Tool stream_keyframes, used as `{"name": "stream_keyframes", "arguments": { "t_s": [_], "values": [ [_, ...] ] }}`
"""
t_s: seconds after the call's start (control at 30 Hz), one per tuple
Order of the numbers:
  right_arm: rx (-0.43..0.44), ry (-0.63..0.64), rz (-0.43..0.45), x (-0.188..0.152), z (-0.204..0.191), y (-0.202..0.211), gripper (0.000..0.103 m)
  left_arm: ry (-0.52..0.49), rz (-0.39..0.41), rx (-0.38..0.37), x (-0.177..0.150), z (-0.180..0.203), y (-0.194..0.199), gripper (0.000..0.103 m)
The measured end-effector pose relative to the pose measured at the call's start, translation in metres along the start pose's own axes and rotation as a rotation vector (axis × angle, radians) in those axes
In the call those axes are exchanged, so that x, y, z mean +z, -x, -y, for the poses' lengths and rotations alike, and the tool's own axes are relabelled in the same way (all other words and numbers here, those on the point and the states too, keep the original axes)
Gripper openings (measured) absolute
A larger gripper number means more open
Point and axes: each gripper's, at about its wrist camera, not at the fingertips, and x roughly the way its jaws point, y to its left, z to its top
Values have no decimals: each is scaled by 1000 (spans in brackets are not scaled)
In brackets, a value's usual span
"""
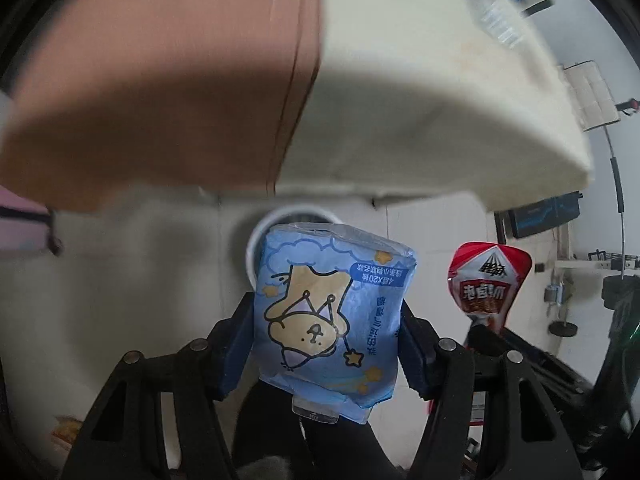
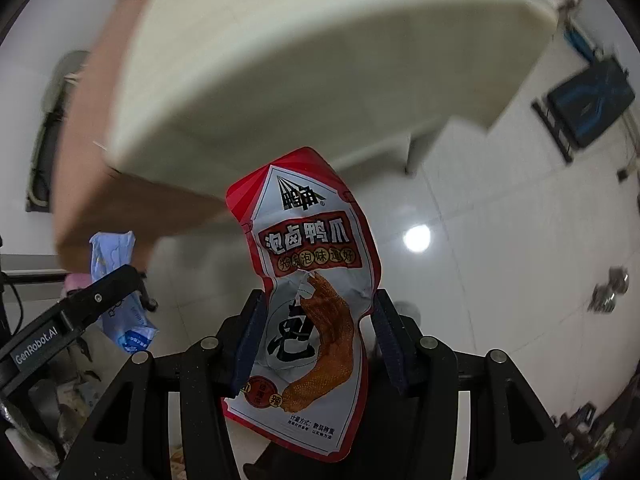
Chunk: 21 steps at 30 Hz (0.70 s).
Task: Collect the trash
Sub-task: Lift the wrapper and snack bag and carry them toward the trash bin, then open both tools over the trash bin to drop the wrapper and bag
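Your left hand-held gripper (image 1: 328, 344) clamps the blue tissue pack (image 1: 332, 320) at lower centre, above the white bin (image 1: 256, 240) rim. Your right hand-held gripper (image 2: 316, 340) pinches the red snack wrapper (image 2: 312, 280), below the blurred tabletop (image 2: 320, 60).

Tissue pack (image 1: 330, 320) between the left gripper (image 1: 328, 344) fingers, snack wrapper (image 2: 312, 300) between the right gripper (image 2: 316, 340) fingers, table (image 1: 400, 100) beyond both, bin (image 1: 256, 240) behind the pack.
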Motion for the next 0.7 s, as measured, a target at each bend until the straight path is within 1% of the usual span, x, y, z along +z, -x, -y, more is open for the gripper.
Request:
{"name": "stream_keyframes", "arguments": {
  "t_s": [0.03, 0.07, 0.1, 0.13, 0.17, 0.2, 0.23, 0.3, 0.33, 0.4, 0.43, 0.5, 0.53, 0.6, 0.67, 0.7],
  "values": [
    [-2, -7, -10, -1, 5, -17, 55, 13, -17, -8, 1, -5, -17, 61],
    [-6, -17, -25, -1, 11, -44, 55, 24, -36, -16, 2, -10, -38, 62],
    [-7, -23, -34, -1, 16, -64, 55, 28, -56, -10, 5, -15, -62, 64],
    [-8, -32, -39, 0, 20, -80, 55, 33, -66, -8, 7, -19, -78, 70],
    [-8, -36, -49, 1, 26, -101, 55, 38, -70, 0, 9, -24, -97, 74],
    [-3, -38, -62, 2, 29, -119, 56, 37, -70, 13, 11, -28, -113, 81],
    [7, -46, -69, 3, 33, -138, 56, 39, -69, 19, 14, -30, -125, 92],
    [35, -46, -106, 7, 41, -180, 60, 47, -70, 26, 18, -36, -153, 103],
    [55, -53, -120, 9, 43, -195, 62, 49, -71, 28, 18, -40, -162, 103],
    [70, -46, -146, 12, 50, -231, 64, 46, -77, 40, 15, -46, -180, 103],
    [71, -40, -147, 13, 51, -239, 66, 39, -74, 53, 16, -46, -190, 103],
    [56, -11, -143, 14, 51, -258, 88, 27, -56, 91, 9, -49, -197, 103],
    [43, 1, -138, 14, 50, -260, 92, 23, -48, 112, 7, -49, -199, 103],
    [-14, 39, -122, 12, 48, -263, 93, 21, -45, 150, 3, -48, -200, 103],
    [-64, 71, -111, 13, 44, -261, 93, 23, -46, 163, -2, -55, -196, 103],
    [-90, 84, -108, 10, 45, -259, 95, 25, -47, 183, -5, -56, -193, 103]
  ]
}}
